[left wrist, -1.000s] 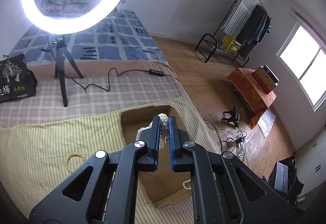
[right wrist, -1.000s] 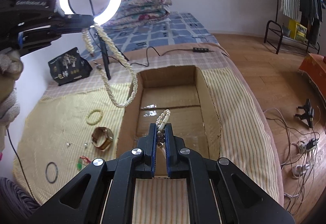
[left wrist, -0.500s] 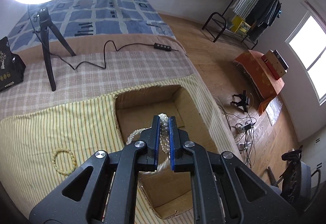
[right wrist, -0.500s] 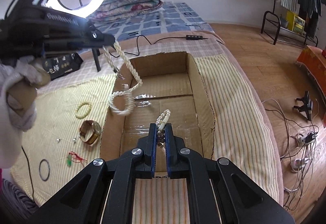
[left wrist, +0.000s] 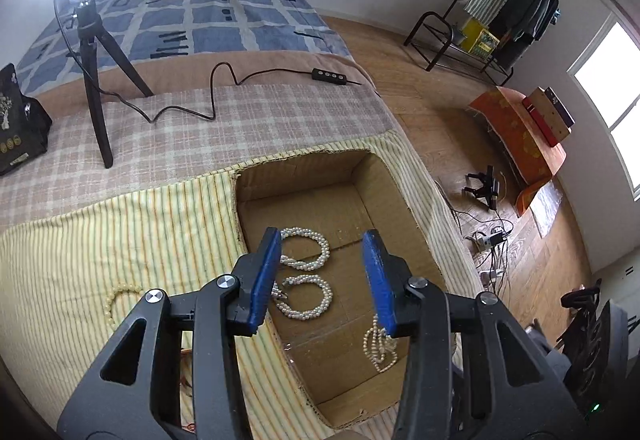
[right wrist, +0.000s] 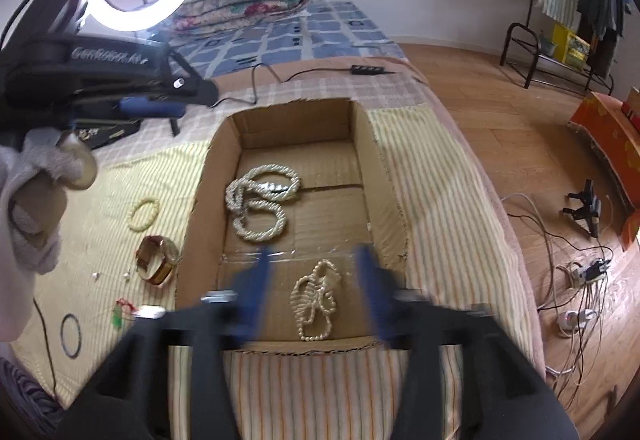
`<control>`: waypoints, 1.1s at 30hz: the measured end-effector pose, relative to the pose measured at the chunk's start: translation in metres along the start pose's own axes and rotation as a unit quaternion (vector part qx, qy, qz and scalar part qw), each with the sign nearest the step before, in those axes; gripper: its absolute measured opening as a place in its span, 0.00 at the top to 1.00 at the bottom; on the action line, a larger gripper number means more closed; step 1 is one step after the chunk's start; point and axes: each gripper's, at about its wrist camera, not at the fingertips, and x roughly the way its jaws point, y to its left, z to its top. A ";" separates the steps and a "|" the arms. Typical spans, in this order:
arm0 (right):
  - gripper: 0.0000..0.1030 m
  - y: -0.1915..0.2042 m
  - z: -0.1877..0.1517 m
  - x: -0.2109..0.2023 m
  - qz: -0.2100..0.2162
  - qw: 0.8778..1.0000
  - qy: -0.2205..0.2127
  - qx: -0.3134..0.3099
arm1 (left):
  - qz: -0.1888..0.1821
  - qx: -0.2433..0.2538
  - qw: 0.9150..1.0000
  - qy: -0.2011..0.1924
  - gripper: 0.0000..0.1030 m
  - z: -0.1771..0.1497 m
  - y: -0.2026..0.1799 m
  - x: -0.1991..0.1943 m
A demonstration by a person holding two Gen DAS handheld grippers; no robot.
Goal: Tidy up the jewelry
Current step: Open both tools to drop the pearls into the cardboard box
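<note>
A long twisted pearl necklace (left wrist: 306, 272) (right wrist: 260, 200) lies coiled on the floor of the cardboard box (left wrist: 300, 176) (right wrist: 296, 120). My left gripper (left wrist: 322, 276) (right wrist: 196, 102) hangs above it, its jaws opening, with nothing between the blue pads. A shorter pearl strand (right wrist: 316, 300) (left wrist: 380, 348) lies bunched at the box's near end. My right gripper (right wrist: 316, 280) is blurred just above that strand. Its jaws are opening too, and the pads are clear of the pearls.
On the striped yellow cloth left of the box lie a pale bead bracelet (right wrist: 144, 214) (left wrist: 120, 300), a gold watch (right wrist: 156, 256), a black ring (right wrist: 71, 334) and a red-green trinket (right wrist: 120, 314). A gloved hand (right wrist: 32, 192) holds the left gripper. A ring light tripod (left wrist: 96, 92) stands behind.
Both grippers went from shut on pearls to open. The long necklace dropped from the left gripper into the box, and the short strand fell from the right one. The left gripper came down.
</note>
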 end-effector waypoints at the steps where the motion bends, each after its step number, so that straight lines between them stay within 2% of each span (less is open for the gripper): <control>1: 0.41 0.000 0.000 -0.002 0.000 1.000 -0.006 0.001 | 0.003 0.002 1.000 -0.002 0.59 0.000 0.001 -0.002; 5: 0.41 0.002 0.001 -0.007 0.003 1.000 -0.014 -0.003 | 0.011 0.001 1.000 -0.012 0.59 -0.002 0.010 -0.015; 12: 0.41 0.014 0.002 -0.013 0.001 1.000 -0.021 -0.021 | 0.043 0.001 0.998 -0.047 0.59 -0.012 0.042 -0.061; 20: 0.41 0.043 0.002 -0.025 0.014 0.996 -0.051 -0.069 | 0.091 -0.006 0.992 -0.084 0.58 -0.043 0.093 -0.121; 27: 0.41 0.072 -0.007 -0.037 0.035 0.988 -0.074 -0.128 | 0.120 -0.017 0.989 -0.084 0.58 -0.085 0.128 -0.153; 33: 0.41 0.093 -0.017 -0.041 0.078 0.984 -0.060 -0.151 | 0.118 -0.028 0.991 -0.062 0.58 -0.126 0.149 -0.164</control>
